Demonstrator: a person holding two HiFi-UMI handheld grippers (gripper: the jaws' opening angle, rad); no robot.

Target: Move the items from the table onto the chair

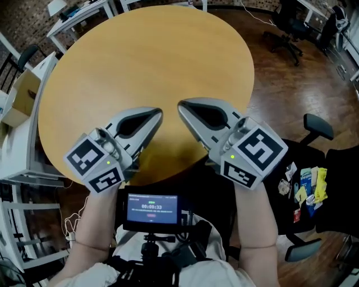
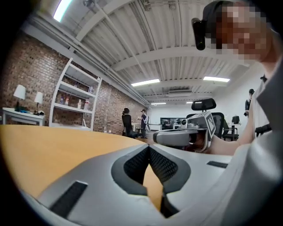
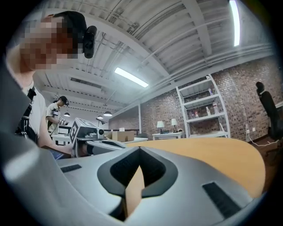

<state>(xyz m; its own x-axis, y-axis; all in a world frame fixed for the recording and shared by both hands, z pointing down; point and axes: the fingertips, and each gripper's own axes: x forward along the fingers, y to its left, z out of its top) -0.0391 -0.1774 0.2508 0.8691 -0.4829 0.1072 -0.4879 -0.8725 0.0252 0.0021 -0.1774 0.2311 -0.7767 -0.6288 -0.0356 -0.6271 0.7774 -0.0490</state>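
Observation:
The round wooden table (image 1: 146,61) carries nothing that I can see. At its near edge my left gripper (image 1: 160,114) and right gripper (image 1: 180,106) point at each other, tips a short way apart. Both are shut with nothing between the jaws. In the left gripper view the left gripper (image 2: 149,148) has its tips meeting, and the right gripper (image 2: 177,137) faces it. The right gripper (image 3: 139,149) shows the same in its own view. A black office chair (image 1: 331,185) stands to the right of the table, with several small colourful packets (image 1: 307,188) on its seat.
A cardboard box (image 1: 22,95) sits on white furniture left of the table. White desks (image 1: 78,14) stand at the far left, another black chair (image 1: 286,33) at the far right. A white shelf unit (image 2: 73,101) lines the brick wall. Two people (image 2: 128,123) stand far off.

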